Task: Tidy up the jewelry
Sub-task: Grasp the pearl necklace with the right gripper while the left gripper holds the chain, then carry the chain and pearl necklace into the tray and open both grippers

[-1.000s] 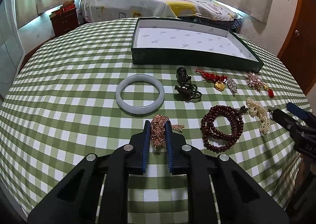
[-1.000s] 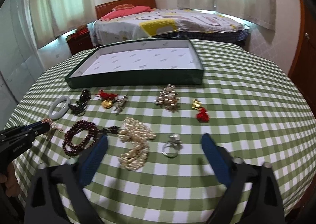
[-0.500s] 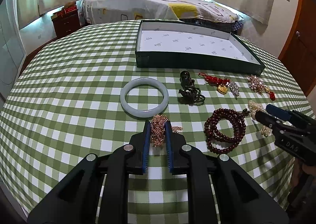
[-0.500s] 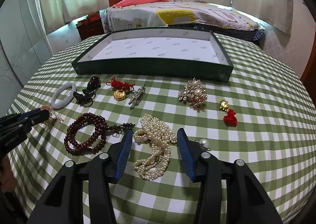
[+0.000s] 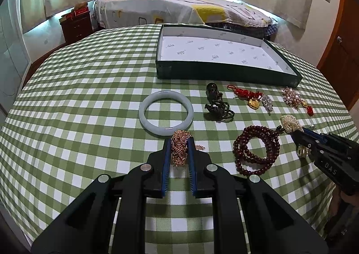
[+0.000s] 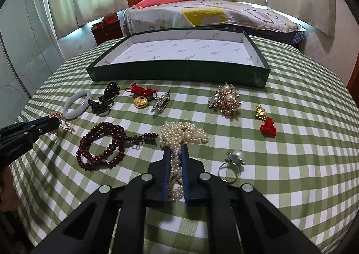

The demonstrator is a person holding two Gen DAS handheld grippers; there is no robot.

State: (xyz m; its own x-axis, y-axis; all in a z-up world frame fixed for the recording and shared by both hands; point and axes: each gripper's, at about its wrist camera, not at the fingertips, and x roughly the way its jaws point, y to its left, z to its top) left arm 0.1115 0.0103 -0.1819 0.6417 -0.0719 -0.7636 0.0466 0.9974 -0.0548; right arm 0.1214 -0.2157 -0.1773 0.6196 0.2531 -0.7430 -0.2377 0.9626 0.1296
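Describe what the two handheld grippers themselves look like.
Both the left gripper and right gripper are matte black plastic, with angular linkage arms, round silver pivot bolts, and blue ribbed pads lining the jaws. White lettering marks each body's side. No cables or sleeves show.

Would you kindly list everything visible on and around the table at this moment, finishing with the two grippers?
tray: one, dark green with white lining, far side of table, nothing inside
jade bangle: one, pale green, left
dark pendant: one, black corded, beside bangle
gold charm: one, red knot, below tray
silver brooch: one, right of that charm
pearl brooch: one, gold, centre right
small charm: one, gold and red, far right
bead bracelet: one, dark red, coiled
pearl ring: one, silver, near right
bed: one, behind table
left gripper: closed on gold chain
right gripper: closed on pearl necklace
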